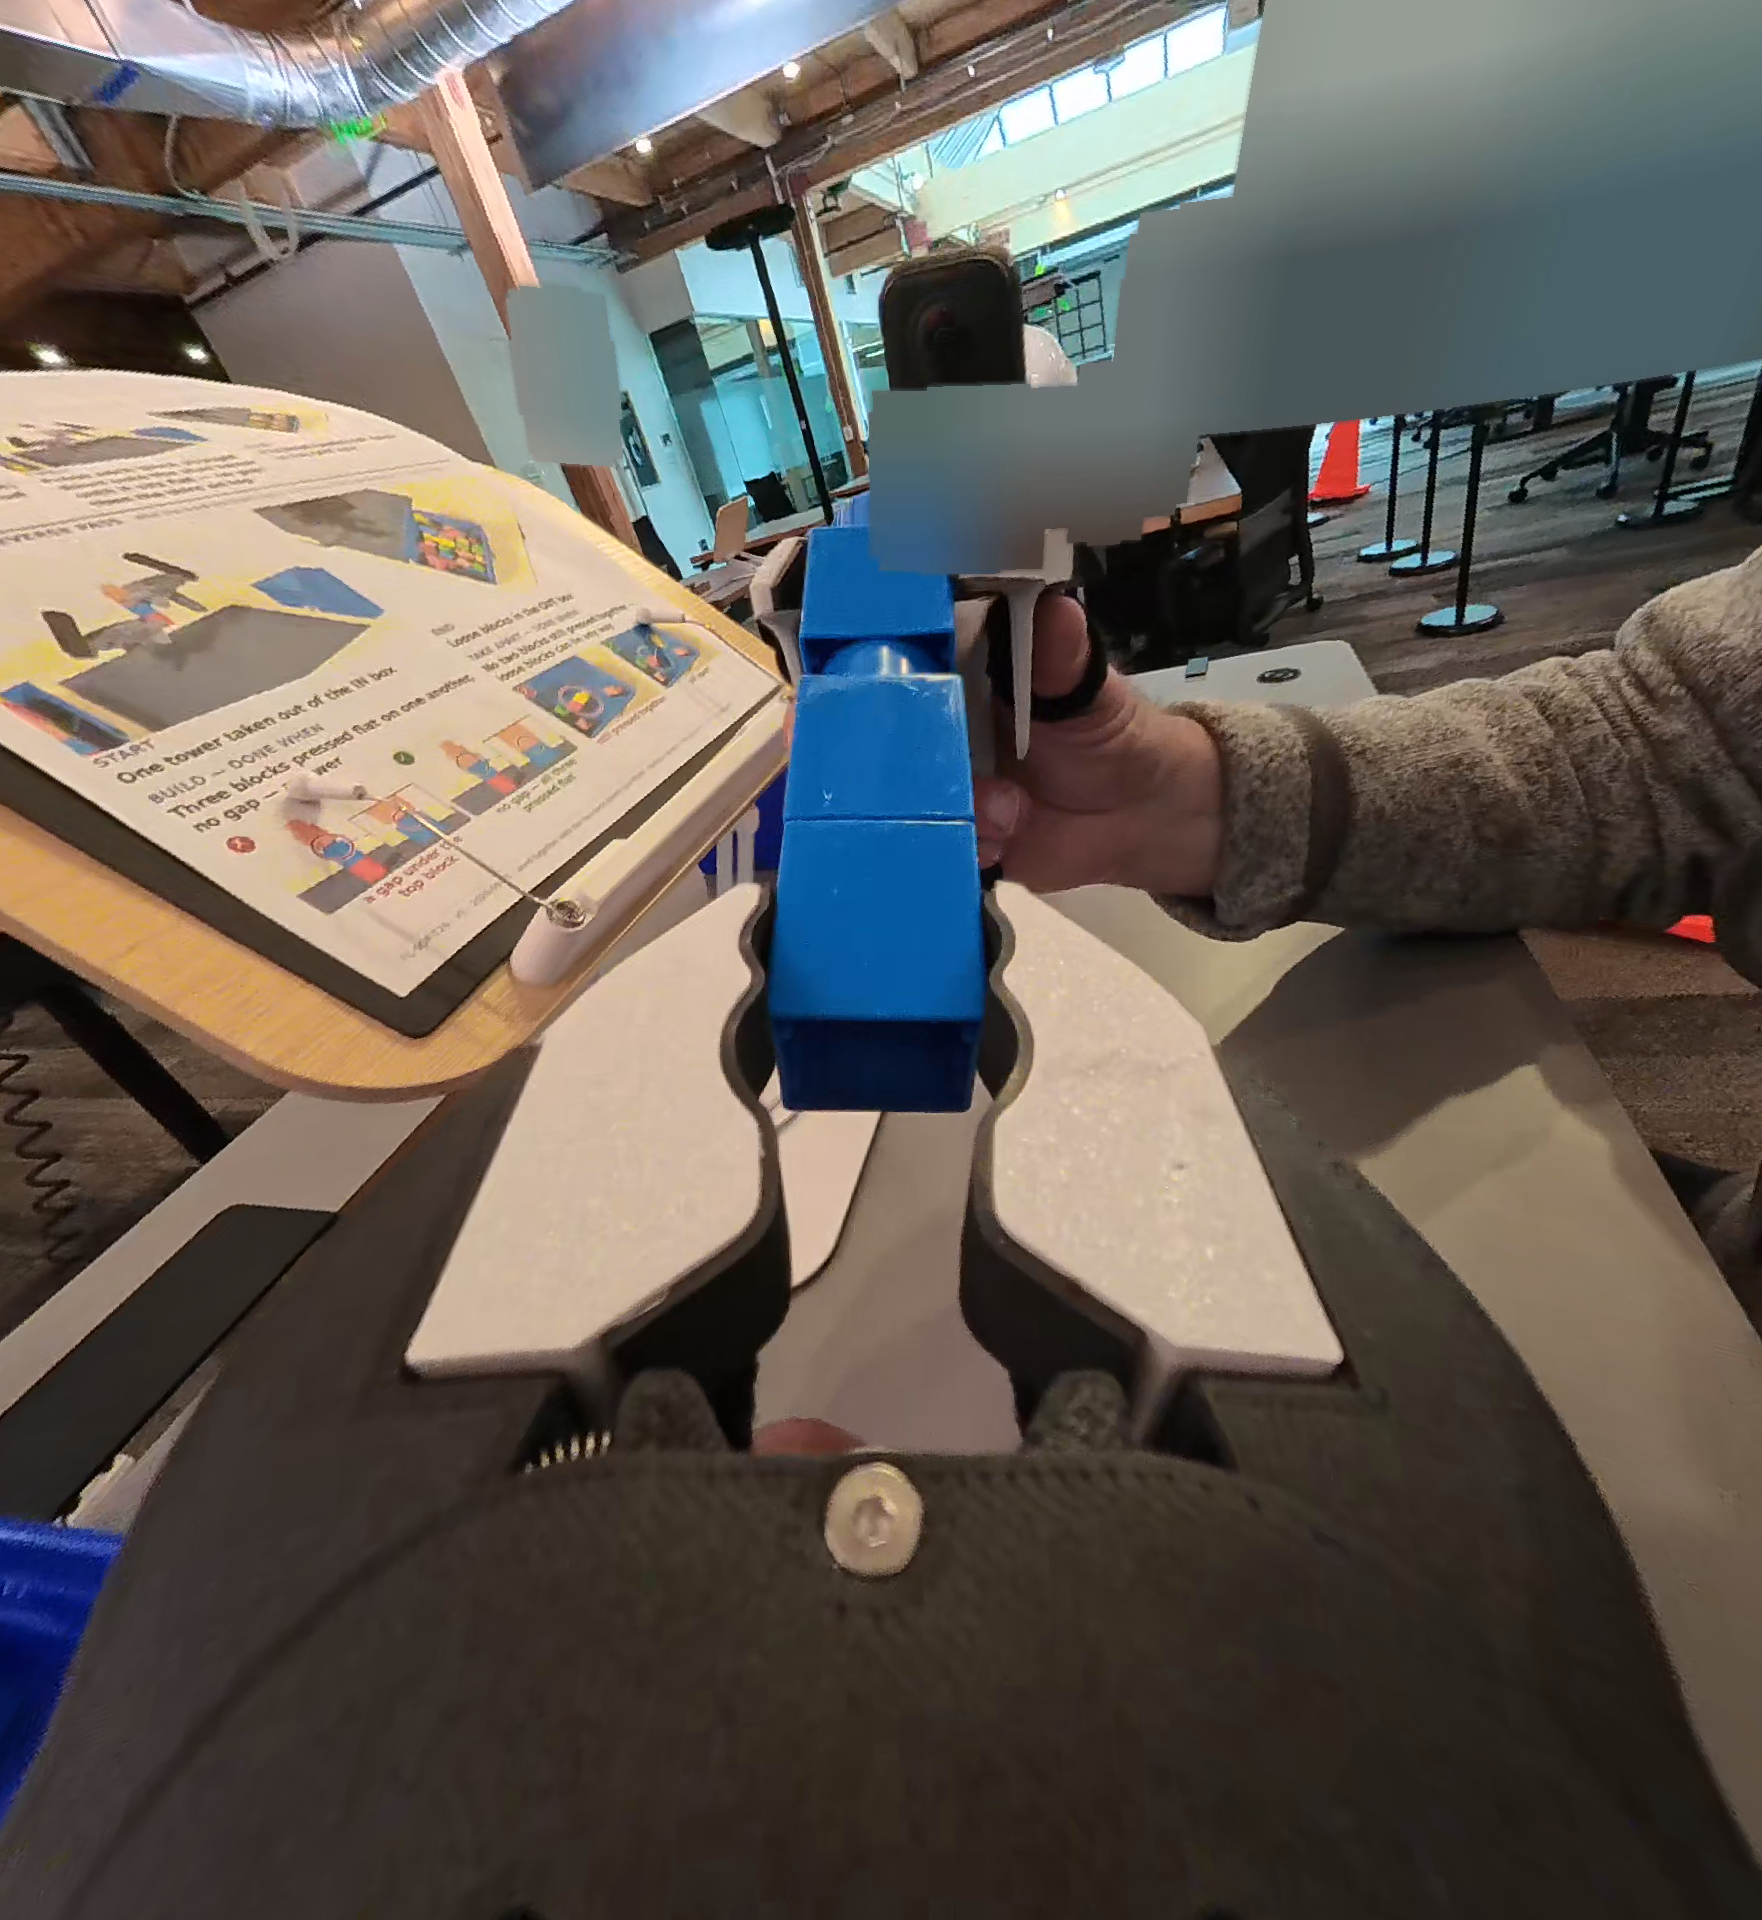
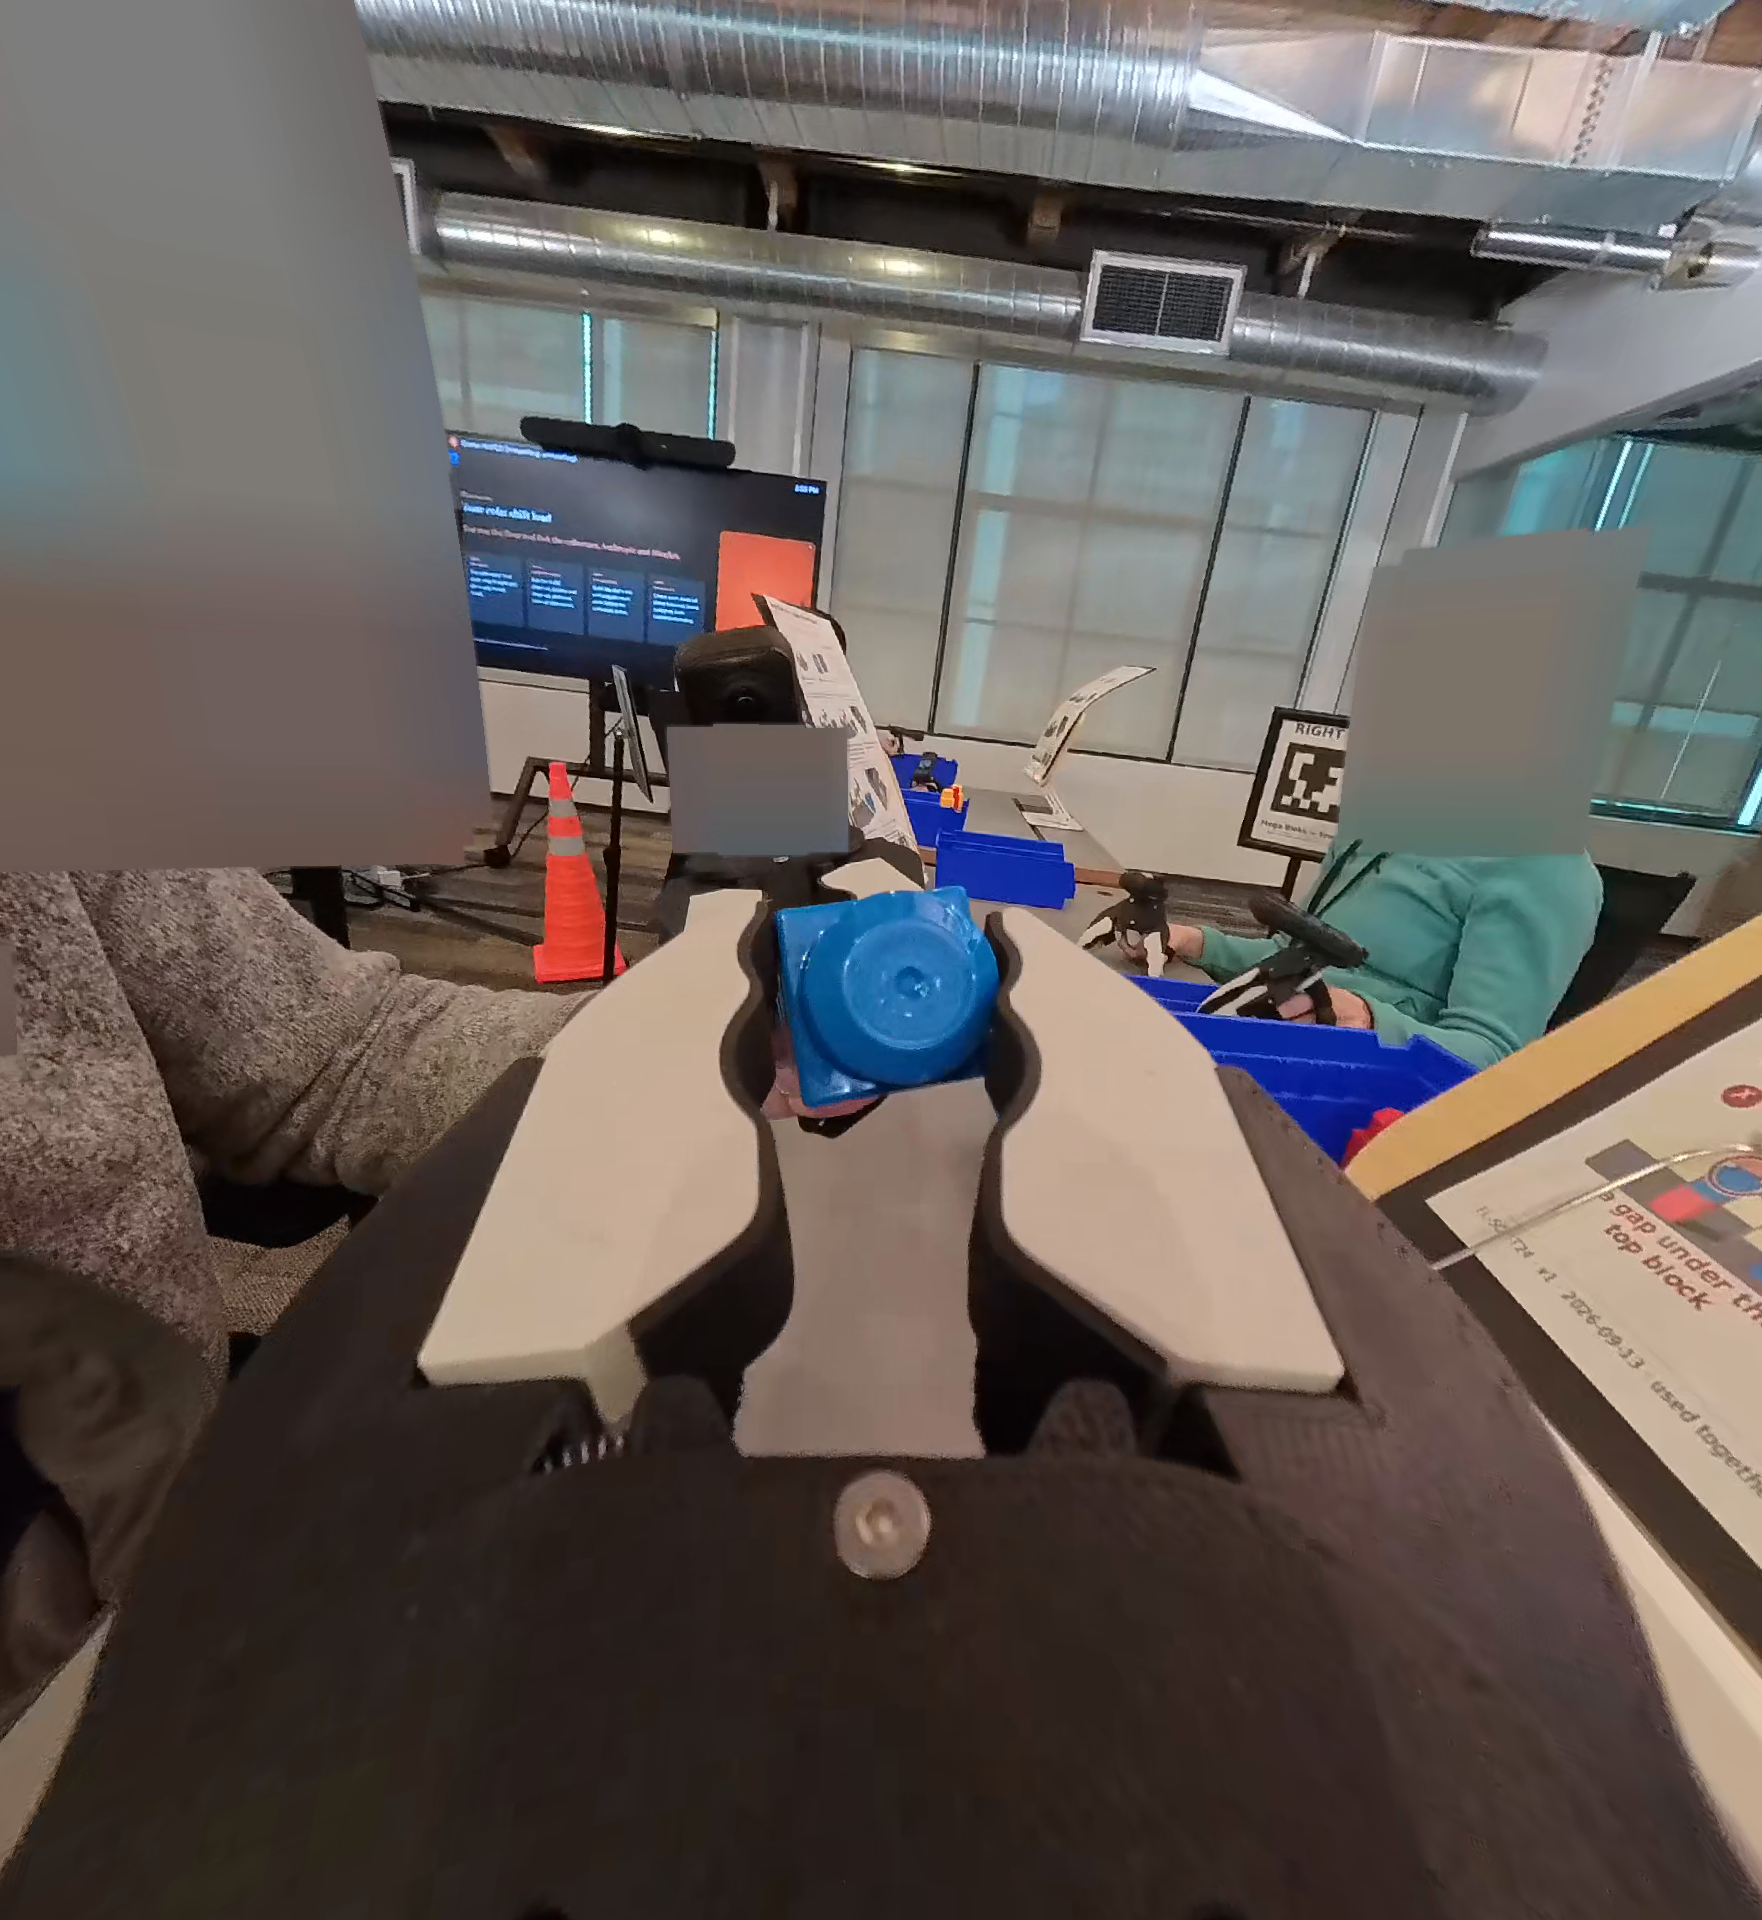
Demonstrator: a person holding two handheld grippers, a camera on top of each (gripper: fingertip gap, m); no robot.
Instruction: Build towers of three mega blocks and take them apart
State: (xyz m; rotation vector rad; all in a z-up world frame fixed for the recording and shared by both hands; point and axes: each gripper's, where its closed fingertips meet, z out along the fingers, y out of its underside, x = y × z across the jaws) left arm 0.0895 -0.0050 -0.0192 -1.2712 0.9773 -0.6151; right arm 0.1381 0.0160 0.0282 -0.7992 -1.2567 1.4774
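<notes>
While the left gripper (image 1: 875, 997) clamps the near blue block (image 1: 872, 935), the right gripper (image 2: 882, 997) clamps the far block (image 1: 877, 597), a gap showing before it.

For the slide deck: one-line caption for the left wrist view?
Left hand-held gripper clamps one end of a three-block blue tower; right hand-held gripper grips the far block.

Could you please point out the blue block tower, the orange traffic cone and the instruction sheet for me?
blue block tower (image 1: 877, 935): left wrist view, side face of the nearest block.
orange traffic cone (image 2: 570, 894): right wrist view, middle of its body.
instruction sheet (image 1: 264, 665): left wrist view, centre of the page.
</notes>
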